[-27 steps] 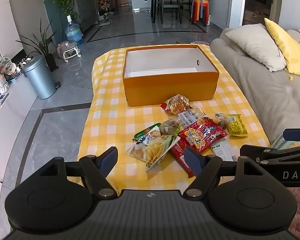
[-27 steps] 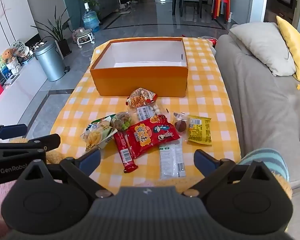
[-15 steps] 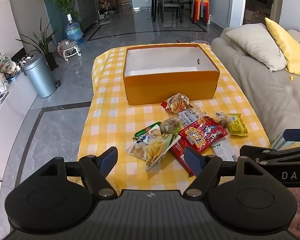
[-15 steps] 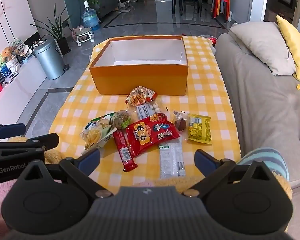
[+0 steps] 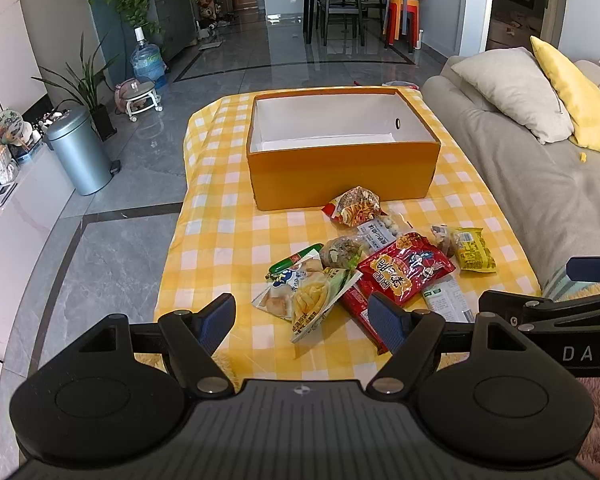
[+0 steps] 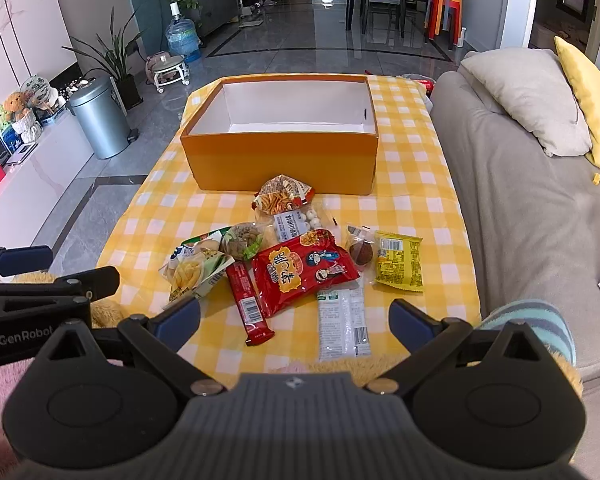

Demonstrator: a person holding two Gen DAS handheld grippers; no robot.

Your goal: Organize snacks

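Left gripper (image 5: 302, 316) and right gripper (image 6: 294, 322) gape wide, empty; snack packets (image 6: 304, 270) lie at six o'clock from the seemingly empty orange cardboard box (image 6: 284, 160)

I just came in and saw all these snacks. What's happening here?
A person holds two grippers above a table with a yellow checked cloth. The left gripper and right gripper are both open and hold nothing. A pile of snacks lies on the cloth, like the big red bag and the yellow packet. The orange box behind them looks empty, so the tidying has not started.
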